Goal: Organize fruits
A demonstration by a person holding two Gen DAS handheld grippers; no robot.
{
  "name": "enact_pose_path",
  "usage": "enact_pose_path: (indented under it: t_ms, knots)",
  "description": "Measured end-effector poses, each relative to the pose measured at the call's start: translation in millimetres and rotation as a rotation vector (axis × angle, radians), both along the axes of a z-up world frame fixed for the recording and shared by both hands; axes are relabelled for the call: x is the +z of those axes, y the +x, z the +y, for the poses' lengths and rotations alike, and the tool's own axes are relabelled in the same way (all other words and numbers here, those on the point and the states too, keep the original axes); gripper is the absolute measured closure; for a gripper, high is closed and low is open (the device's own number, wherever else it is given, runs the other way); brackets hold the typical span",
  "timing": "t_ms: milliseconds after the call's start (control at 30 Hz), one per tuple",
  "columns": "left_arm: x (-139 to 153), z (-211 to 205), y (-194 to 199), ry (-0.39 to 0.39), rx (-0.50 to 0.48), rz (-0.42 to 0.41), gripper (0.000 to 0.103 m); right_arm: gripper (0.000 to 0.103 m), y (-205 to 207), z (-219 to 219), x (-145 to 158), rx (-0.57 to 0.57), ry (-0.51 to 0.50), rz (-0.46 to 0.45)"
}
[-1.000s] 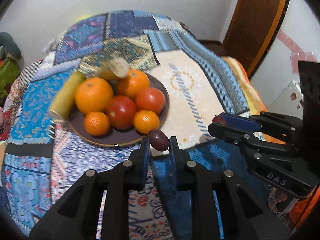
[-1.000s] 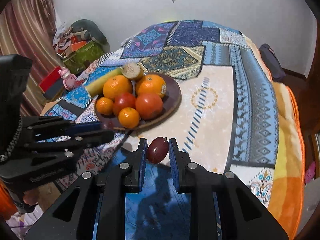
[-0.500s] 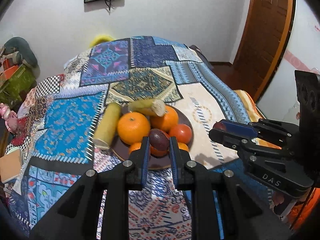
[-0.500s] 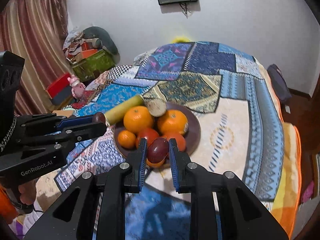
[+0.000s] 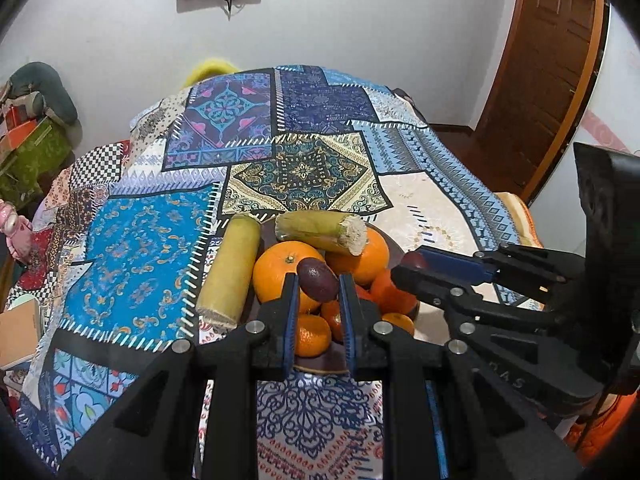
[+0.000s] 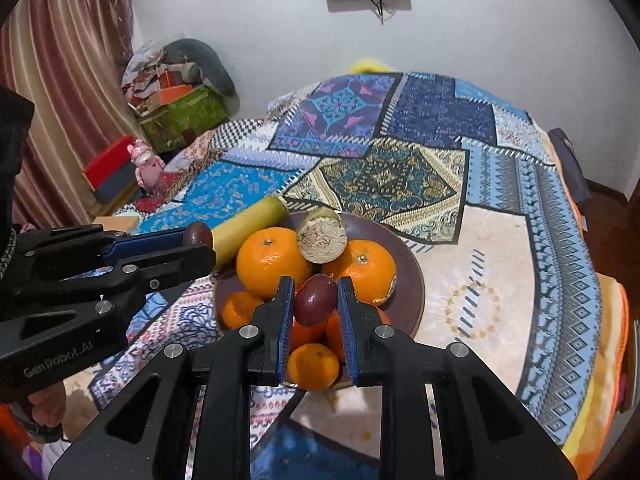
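Note:
A brown plate [image 6: 412,276] on the patchwork cloth holds several oranges [image 6: 268,260], tomatoes and two sugarcane pieces [image 5: 320,230]. My left gripper [image 5: 318,280] is shut on a dark purple passion fruit [image 5: 317,279], held above the near side of the plate; it also shows in the right wrist view [image 6: 198,234]. My right gripper [image 6: 314,300] is shut on a second passion fruit [image 6: 315,299], held above the plate's fruit; it enters the left wrist view from the right [image 5: 414,260].
The table [image 6: 500,264] is covered by a patterned cloth. One long sugarcane piece [image 5: 230,272] leans off the plate's left edge. Boxes and clutter [image 6: 176,108] lie at the far left. A wooden door [image 5: 540,68] stands at the right.
Both grippers have risen and drawn back with their passion fruits, so the plate now sits lower and nearer in each view. Both grips are unchanged.

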State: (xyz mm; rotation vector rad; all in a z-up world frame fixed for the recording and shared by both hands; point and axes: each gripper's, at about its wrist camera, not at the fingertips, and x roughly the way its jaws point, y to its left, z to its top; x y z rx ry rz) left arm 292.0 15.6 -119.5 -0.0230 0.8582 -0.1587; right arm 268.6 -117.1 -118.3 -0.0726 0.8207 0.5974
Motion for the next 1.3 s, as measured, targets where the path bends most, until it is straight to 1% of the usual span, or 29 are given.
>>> enact_pose_path:
  t_ms: [200, 333, 500, 600, 767, 800, 833, 867, 933, 1000, 1133, 1300]
  knots:
    - [-24.5, -0.2, 19.4, 0.004, 0.001, 0.050, 0.084, 0.083, 10.5, 2.6, -10.1, 0.003, -0.014, 0.024]
    - [-33.5, -0.5, 26.0, -0.007, -0.008, 0.071, 0.084, 0.083, 16.7, 4.2, -16.2, 0.010, -0.020, 0.048]
    - [-37.9, -4.7, 31.3, 0.006, -0.019, 0.074, 0.084, 0.083, 21.7, 3.8, -21.9, 0.012, -0.013, 0.072]
    - [-39.3, -4.5, 33.1, 0.018, -0.002, 0.061, 0.084, 0.082, 22.5, 5.2, -25.4, 0.016, -0.023, 0.080]
    - [-41.9, -1.4, 34.9, 0.004, 0.004, 0.073, 0.082, 0.082, 22.4, 3.6, -27.4, 0.019, -0.026, 0.091]
    - [-41.9, -1.1, 34.6, 0.003, 0.004, 0.073, 0.080, 0.081, 22.5, 3.1, -27.5, 0.018, -0.024, 0.093]
    - [-41.4, -1.0, 34.0, 0.002, 0.004, 0.071, 0.079, 0.076, 22.8, 2.5, -27.4, 0.013, -0.024, 0.094]
    - [-40.5, -0.8, 33.3, 0.003, 0.007, 0.068, 0.077, 0.074, 23.0, 1.1, -26.7, 0.003, -0.026, 0.090]
    - [-37.9, 0.9, 31.5, 0.002, 0.023, 0.057, 0.070, 0.070, 22.4, -2.4, -24.5, -0.008, -0.018, 0.086]
    - [-34.6, 4.4, 29.4, -0.009, 0.037, 0.046, 0.061, 0.068, 20.7, -7.7, -19.7, -0.014, 0.003, 0.086]
    - [-21.1, 10.3, 21.7, -0.018, 0.052, 0.014, 0.060, 0.068, 14.6, -13.6, -4.9, -0.023, 0.017, 0.053]
    - [10.8, 17.6, 4.1, -0.028, 0.080, -0.065, 0.060, 0.068, -2.8, -22.2, 30.3, -0.048, 0.051, -0.021]
